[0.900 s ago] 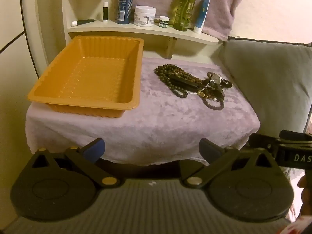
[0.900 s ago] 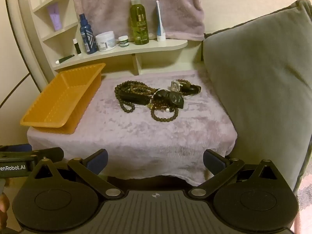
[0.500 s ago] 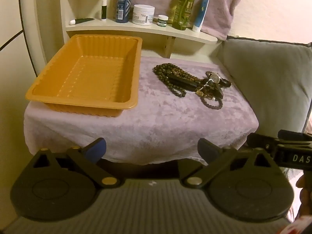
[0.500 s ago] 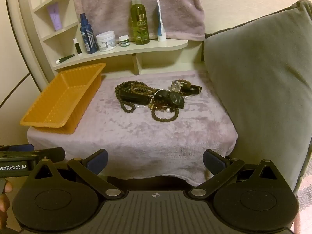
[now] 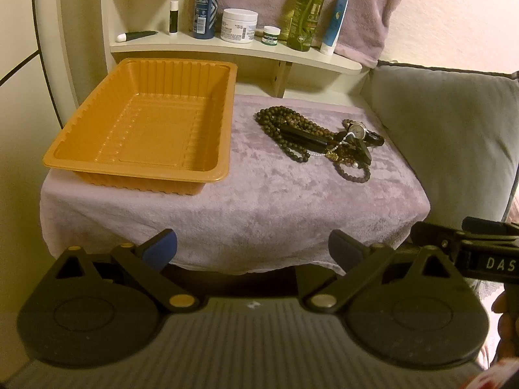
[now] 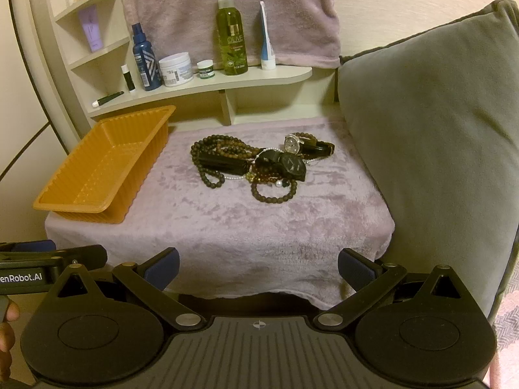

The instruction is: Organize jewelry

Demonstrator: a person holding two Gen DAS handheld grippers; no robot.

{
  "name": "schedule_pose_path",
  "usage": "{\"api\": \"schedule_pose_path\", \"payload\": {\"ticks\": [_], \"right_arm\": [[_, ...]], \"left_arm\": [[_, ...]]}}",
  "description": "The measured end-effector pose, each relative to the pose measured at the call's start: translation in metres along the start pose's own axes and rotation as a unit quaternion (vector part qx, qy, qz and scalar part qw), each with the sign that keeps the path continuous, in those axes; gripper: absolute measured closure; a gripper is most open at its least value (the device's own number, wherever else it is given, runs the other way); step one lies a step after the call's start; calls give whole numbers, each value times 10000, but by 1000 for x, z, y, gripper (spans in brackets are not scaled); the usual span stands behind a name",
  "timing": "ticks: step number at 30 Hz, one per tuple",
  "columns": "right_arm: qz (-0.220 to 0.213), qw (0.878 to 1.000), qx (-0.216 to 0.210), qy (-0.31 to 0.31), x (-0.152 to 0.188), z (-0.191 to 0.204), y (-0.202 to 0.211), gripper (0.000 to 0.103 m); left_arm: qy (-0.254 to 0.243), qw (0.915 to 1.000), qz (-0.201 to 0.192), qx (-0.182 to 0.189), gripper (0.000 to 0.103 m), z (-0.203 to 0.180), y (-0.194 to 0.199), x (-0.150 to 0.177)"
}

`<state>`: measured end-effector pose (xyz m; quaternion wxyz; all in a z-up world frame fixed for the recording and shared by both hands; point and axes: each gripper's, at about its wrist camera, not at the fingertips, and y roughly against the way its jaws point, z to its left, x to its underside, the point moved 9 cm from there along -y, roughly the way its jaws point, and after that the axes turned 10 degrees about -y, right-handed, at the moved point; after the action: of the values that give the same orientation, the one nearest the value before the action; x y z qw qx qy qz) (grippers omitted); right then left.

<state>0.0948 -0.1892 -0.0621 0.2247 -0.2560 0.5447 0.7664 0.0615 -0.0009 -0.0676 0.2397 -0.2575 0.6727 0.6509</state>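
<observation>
A tangle of jewelry (image 5: 319,137) (image 6: 256,163) lies on the mauve cloth: dark bead strands, a small bead bracelet (image 6: 274,191), a black watch (image 6: 292,163) and a silver-faced watch (image 6: 292,143). An orange plastic tray (image 5: 146,126) (image 6: 97,168) sits empty to its left. My left gripper (image 5: 253,248) hangs open before the cloth's front edge, nothing between its blue pads. My right gripper (image 6: 258,267) is likewise open and empty, short of the front edge and well back from the pile.
A grey cushion (image 6: 431,136) walls the right side of the small table. Behind, a curved shelf (image 6: 207,86) carries bottles, jars and tubes, with a towel (image 6: 227,6) hanging above. The right tool's body (image 5: 470,249) shows in the left view.
Both views have shifted only very slightly; the jewelry and the tray lie as before and both grippers stay wide open.
</observation>
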Motion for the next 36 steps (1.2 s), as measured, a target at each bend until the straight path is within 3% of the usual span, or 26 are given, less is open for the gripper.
{"api": "schedule_pose_path", "payload": {"ticks": [36], "right_arm": [[-28,10000,-5,0,-2,0,1,0]], "left_arm": [[10,10000,-9,-6,4,0,1,0]]}}
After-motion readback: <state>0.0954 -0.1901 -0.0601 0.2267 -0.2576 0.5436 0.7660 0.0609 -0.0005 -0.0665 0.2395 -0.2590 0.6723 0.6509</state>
